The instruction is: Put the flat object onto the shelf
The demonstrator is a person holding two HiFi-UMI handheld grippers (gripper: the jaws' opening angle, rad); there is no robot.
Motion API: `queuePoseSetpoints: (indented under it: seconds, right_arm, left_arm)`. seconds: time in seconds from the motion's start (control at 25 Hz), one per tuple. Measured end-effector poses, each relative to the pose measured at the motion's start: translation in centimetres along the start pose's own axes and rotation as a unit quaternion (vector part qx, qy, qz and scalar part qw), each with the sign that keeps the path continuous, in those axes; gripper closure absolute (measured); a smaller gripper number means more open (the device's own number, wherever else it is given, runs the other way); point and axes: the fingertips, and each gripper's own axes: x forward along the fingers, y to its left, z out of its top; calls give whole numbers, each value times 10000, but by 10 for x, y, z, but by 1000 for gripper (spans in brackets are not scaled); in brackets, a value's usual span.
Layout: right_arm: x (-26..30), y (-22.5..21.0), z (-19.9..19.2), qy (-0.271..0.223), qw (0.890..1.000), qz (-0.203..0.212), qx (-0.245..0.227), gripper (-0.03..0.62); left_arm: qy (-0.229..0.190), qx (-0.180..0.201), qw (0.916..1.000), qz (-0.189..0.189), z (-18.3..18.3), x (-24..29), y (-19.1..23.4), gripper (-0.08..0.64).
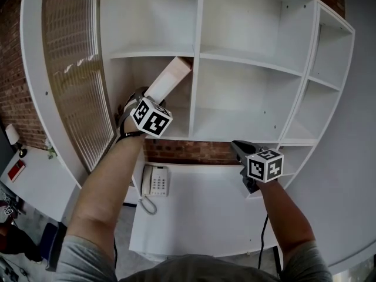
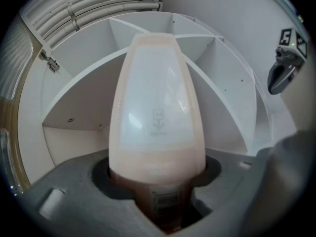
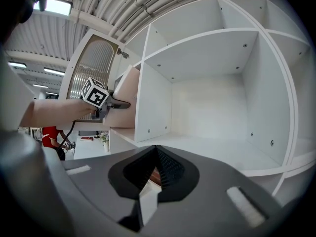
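Print on the flat object [image 2: 157, 98] — too blurred to read.

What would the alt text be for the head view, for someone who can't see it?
Seen from above, a person's left hand-held gripper grips a pale flat object, pointing it at a left compartment of a white shelf unit. The right hand-held gripper holds nothing, over a white desk with a telephone.

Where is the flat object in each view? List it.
Head view: flat object upper left of centre, before the shelf.
Left gripper view: flat object dead centre, between the jaws.
Right gripper view: flat object at left, behind a divider.
Shared landmark: the shelf.
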Motion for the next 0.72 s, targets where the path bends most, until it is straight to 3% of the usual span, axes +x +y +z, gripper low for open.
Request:
queuePoseSetpoints:
  seconds: [0.72]
  right_arm:
    - [4, -21, -18, 141, 9998, -131, 85, 583]
  left_arm:
    - [-43, 112, 9995, 305, -22, 42, -1, 281]
